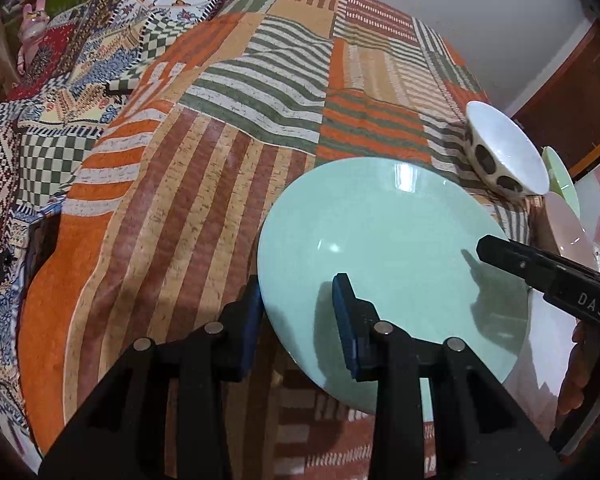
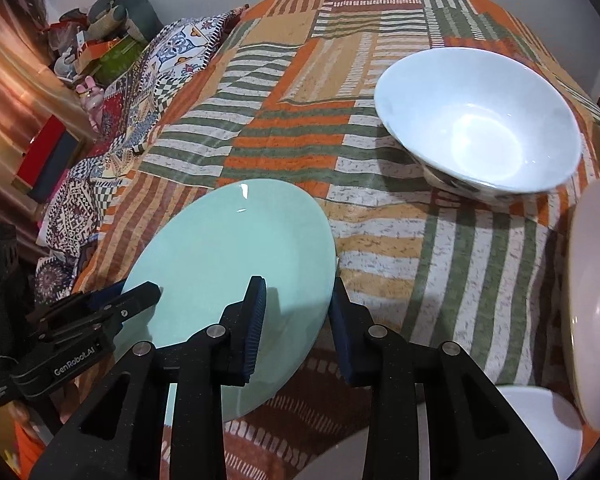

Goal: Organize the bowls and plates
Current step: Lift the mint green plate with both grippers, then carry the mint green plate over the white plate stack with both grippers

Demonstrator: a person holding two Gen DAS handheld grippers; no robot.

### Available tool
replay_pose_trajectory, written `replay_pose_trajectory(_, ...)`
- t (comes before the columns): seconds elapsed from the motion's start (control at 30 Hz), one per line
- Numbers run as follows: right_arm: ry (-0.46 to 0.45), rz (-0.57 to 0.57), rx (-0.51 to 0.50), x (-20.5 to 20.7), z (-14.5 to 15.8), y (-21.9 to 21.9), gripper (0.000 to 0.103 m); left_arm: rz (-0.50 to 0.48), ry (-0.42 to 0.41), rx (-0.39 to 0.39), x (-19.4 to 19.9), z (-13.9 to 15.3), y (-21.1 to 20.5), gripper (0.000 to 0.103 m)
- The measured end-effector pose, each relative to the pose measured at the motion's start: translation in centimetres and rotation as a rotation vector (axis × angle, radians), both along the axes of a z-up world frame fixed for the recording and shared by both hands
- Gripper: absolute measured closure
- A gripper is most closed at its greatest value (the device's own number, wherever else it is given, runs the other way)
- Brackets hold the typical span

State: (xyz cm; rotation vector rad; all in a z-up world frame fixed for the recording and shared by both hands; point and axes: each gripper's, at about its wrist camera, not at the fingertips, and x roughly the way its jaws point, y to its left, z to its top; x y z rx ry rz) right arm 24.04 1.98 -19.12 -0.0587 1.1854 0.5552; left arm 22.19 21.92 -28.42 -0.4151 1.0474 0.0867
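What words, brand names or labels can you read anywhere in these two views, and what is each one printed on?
"DAS": white letters on the black body of the right hand-held gripper, cut off by the picture's edge.
"GenRobot.AI": white print on the body of the left hand-held gripper.
A small white label lower on that same body is too small to read.
The green plate and white bowl carry no text.

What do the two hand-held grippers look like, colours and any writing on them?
Both are matte black plastic with blue ribbed pads and round silver pins. The left hand-held gripper shows white "GenRobot.AI" lettering on its side in the right wrist view; the right hand-held gripper shows white "DAS" letters in the left wrist view.
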Motion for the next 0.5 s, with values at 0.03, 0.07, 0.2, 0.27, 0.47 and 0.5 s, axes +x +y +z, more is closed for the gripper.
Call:
replay_pose_trajectory(0.03,-0.001,-0.001,0.003,-0.2,0.2,0.0,0.074,0.005,-0.005,0.004,-0.4,0.4,-0.1,0.069)
replay_pose_trajectory(0.07,-0.003,0.000,0.006,-0.4,0.3,-0.1,0.074,0.009,-0.008,0.006,-0.7,0.6,-0.1,0.069)
replay_pose_trajectory(0.2,-0.008,0.008,0.017,-1.5,1.0,-0.1,0.074,0.023,-0.023,0.008,-2.0,1.8,-0.1,0.069)
replay_pose_trajectory(0.27,-0.008,0.013,0.027,-2.1,1.2,-0.1,0.074,0.029,-0.031,0.015,-2.8,2.5,-0.3,0.069)
replay_pose_trajectory(0.47,-0.013,0.020,0.063,-3.7,2.5,-0.5,0.074,0.042,-0.072,0.030,-5.4,5.1,-0.7,0.069)
replay_pose_trajectory(0.5,-0.016,0.019,0.068,-4.0,2.8,-0.6,0.074,0.042,-0.079,0.033,-5.7,5.6,-0.9,0.069)
